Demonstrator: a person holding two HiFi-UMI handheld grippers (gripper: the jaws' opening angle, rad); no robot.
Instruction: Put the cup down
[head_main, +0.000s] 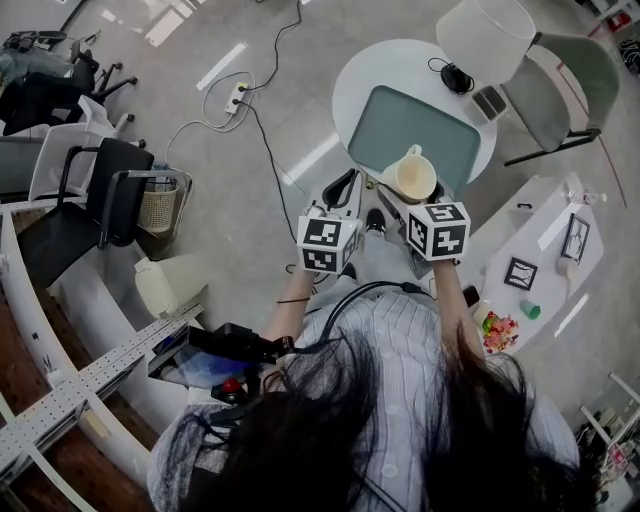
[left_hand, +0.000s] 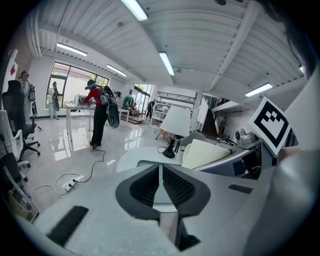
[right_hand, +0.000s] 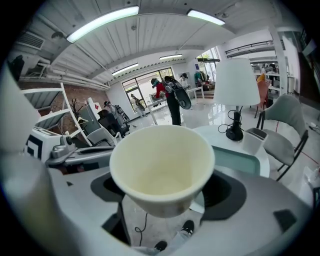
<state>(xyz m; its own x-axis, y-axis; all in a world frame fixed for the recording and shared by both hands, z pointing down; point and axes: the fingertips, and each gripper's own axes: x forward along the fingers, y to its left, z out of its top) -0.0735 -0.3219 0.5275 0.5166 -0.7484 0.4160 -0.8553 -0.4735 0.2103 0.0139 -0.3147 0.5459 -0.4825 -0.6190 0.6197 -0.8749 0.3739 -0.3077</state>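
- The cream cup (head_main: 413, 178), handle toward the table, is clamped in the right gripper (right_hand: 165, 195) and held in the air at the near edge of a round white table (head_main: 370, 70).
- In the right gripper view, floor and the person's shoes (right_hand: 186, 228) show under the cup.
- The left gripper (left_hand: 160, 187) has its jaws drawn almost together, with nothing between them. It sits just beside the right one.
- On the table lie a teal mat (head_main: 415, 130), a lamp with a white shade (head_main: 485, 38), a small black object with its cord, and a grey box (head_main: 489, 102).
- A grey chair (head_main: 575, 85) stands beyond the table.
- A white side table (head_main: 548, 235) on the right carries small items too small to tell.
- The cup hides the right gripper's pads.
- The person's dark hair (head_main: 330, 440) covers the lower part of the head view.
- The floor is pale and glossy, with a power strip (head_main: 237, 97) and loose cable, a black chair (head_main: 85, 200) and a wicker basket (head_main: 157, 208).
- Strip lights line the ceiling. Distant people stand by large windows.
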